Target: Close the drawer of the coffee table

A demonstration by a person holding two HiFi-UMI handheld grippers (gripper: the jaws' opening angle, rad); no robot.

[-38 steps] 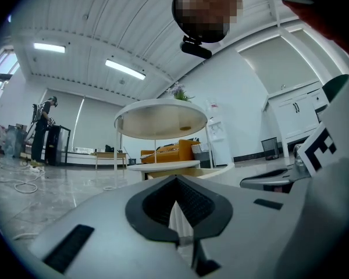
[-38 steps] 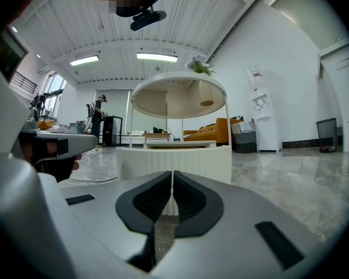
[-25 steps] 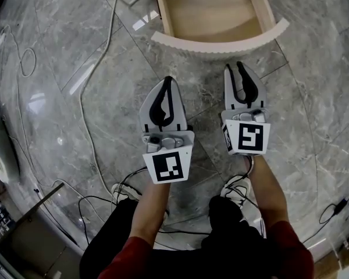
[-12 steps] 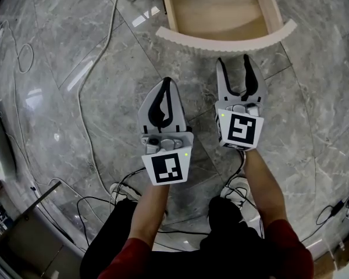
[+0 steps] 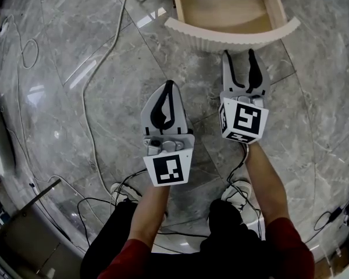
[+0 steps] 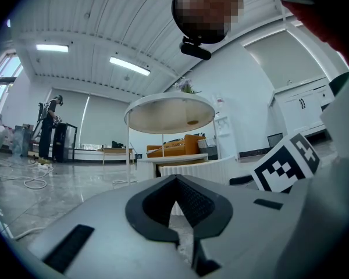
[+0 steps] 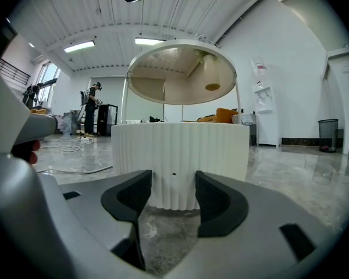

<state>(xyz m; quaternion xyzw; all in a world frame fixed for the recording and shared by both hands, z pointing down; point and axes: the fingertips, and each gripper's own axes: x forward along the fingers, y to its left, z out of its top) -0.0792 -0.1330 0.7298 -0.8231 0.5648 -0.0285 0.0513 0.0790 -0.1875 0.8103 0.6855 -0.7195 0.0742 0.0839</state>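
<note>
As we took the right gripper point(image 5: 239, 54) first, we recorded its jaws standing wide apart, having just been opening, with nothing between them. Its own view point(image 7: 173, 194) showed a strip of floor between the pads and the drawer front, so there was no contact. The gripper pointed straight at the fluted white drawer front point(image 7: 180, 156), which bore a small dark hole point(image 7: 174, 174) near its middle.

The left gripper point(image 5: 168, 85) was held back and to the left, well short of the drawer. Its jaws met at the tips point(image 6: 175, 185) and held nothing.

From the head view the drawer point(image 5: 232, 35) stood pulled out, its curved front facing the person and its bare wooden interior point(image 5: 224, 4) exposed. The coffee table's round top point(image 7: 180, 68) rose above the drawer on thin legs.

We noted a grey marble floor point(image 5: 75, 51) beneath both grippers, and a white cable point(image 5: 99, 68) trailing across it to the left. An orange sofa point(image 6: 174, 147) stood behind the table, and a person point(image 7: 92, 109) stood far off by the windows.
</note>
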